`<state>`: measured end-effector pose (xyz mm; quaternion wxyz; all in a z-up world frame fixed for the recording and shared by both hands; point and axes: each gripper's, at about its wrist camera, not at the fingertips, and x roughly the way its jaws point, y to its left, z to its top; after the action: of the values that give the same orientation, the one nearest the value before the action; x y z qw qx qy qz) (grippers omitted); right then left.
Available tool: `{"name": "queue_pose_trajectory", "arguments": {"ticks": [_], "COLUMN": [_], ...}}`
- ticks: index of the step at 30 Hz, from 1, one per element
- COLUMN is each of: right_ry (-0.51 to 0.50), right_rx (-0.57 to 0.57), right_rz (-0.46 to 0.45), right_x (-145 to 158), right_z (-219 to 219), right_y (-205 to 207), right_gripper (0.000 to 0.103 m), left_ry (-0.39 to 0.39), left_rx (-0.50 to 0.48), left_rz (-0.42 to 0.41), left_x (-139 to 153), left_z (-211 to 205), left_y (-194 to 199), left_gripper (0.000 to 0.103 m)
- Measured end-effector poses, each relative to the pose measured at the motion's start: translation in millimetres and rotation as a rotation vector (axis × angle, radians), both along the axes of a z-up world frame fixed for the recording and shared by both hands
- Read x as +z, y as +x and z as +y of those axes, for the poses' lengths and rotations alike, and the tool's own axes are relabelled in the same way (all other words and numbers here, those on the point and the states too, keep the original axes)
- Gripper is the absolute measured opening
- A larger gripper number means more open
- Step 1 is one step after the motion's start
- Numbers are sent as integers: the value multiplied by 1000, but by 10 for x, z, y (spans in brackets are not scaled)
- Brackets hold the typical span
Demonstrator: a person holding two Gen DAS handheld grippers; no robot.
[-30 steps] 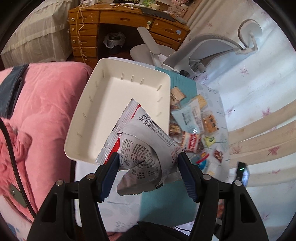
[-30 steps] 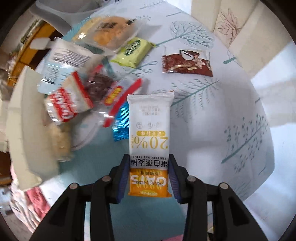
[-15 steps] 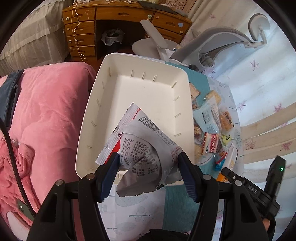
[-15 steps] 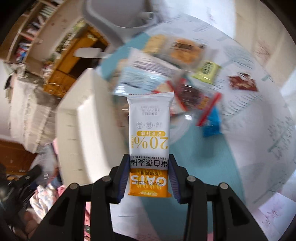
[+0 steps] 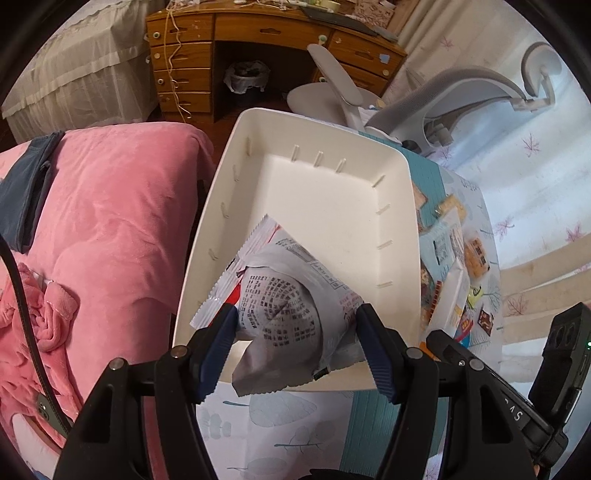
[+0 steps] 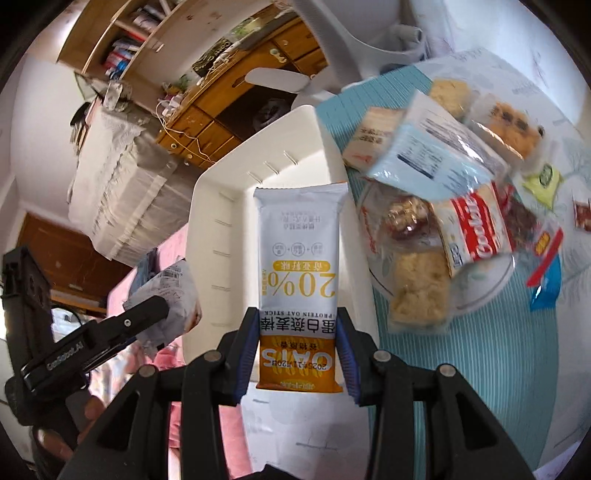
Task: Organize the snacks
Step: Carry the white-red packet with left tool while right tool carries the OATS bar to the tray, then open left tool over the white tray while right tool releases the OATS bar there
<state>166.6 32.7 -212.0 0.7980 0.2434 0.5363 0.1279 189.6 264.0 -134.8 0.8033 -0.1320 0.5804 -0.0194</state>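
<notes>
A crumpled silver snack bag hangs between the blue pads of my left gripper. Its jaws are opening, but both pads still touch the bag. It hangs over the near end of the white tray, whose floor is bare. My right gripper is shut on the orange end of a white-and-orange oat bar, held above the tray's near right side. The silver bag also shows at the left of the right wrist view. Loose snack packets lie piled on the table right of the tray.
A pink blanket lies against the tray's left side. A white office chair and a wooden desk stand beyond the table. The table carries a teal and leaf-print cloth.
The left gripper came down and in over the tray with the silver bag. The right gripper swung left and up from the snack pile, bringing the oat bar over the tray.
</notes>
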Motion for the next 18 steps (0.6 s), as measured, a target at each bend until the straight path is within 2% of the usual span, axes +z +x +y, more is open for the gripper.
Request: {"name": "queue_pose_trajectory", "arguments": {"ticks": [3,4,5,8,13,18], "right_ry": [5,6,8,14,4,-43], "right_rx": [26,32,35,39,29,32], "right_rz": [-28,-29,-29,-34,-50,-68], "right_x": [18,22,25,39,58,95], "right_z": [75,87,91,59,-76,-249], "right_y": [46,56,57,37,-29,-153], "right_gripper": [42,43,43,44,58,59], "left_ry": [-2,-6,-6,-11,17,15], "left_rx": [10,12,13,11,26,15], "left_rz": [1,0,-5,-18,-14,-40], "left_x": [6,12,20,52,78,131], "left_z": [25,22,23,-11,-138,-356], "left_y": [-7,-17,-28,-64,-108,-175], "left_gripper": [72,79,81,81,81,81]}}
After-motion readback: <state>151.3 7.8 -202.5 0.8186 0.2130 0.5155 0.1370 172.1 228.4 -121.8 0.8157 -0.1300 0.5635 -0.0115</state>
